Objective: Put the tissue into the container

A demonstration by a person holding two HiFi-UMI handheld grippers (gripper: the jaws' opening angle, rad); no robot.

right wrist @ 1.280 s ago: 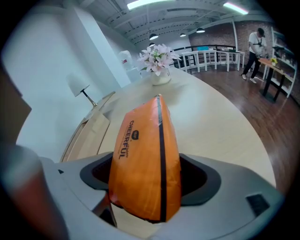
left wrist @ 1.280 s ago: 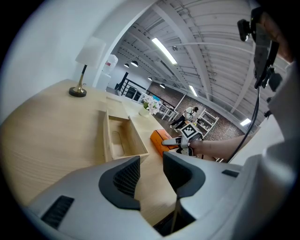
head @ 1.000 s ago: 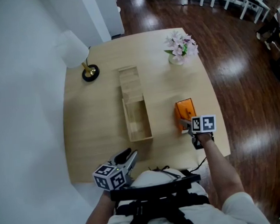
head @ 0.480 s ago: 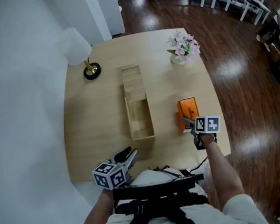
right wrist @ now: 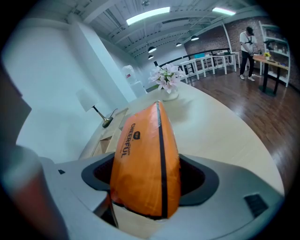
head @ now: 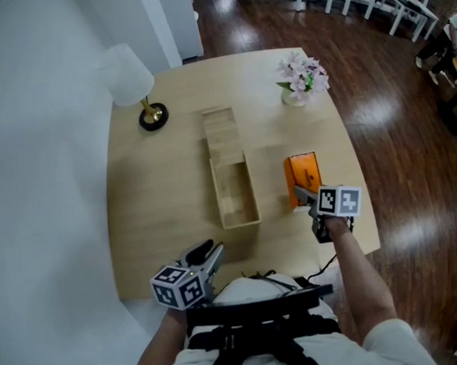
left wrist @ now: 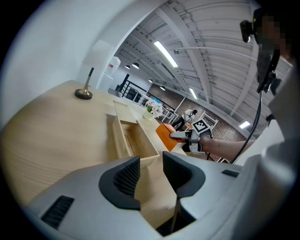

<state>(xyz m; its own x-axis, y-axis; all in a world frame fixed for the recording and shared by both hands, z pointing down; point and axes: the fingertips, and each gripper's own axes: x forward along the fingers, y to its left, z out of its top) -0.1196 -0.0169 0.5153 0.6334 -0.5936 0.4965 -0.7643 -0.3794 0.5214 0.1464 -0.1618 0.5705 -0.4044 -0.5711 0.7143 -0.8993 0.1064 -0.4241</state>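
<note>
Gripping the orange tissue pack (right wrist: 145, 150) by its 2 long sides, the right gripper (right wrist: 149, 180) has its jaws spread wide but pressed against the wrapper. That grip probably suits the job. It keeps the pack lengthways and parallel to the open wooden container (head: 237, 191), so it should drop straight into the long trough. The pack sits right of the container, near it but not yet over it. What looks like the lid (head: 220, 130) lies touching the container's far end, leaving the opening free.

The left gripper (left wrist: 147, 176) waits at the table's (head: 174, 182) near edge, out of the way, with its jaws slightly apart and nothing between them.

Compared with 1 second ago, the gap between pack and container looks narrower, so the pack has edged left. The left gripper has not shifted.
</note>
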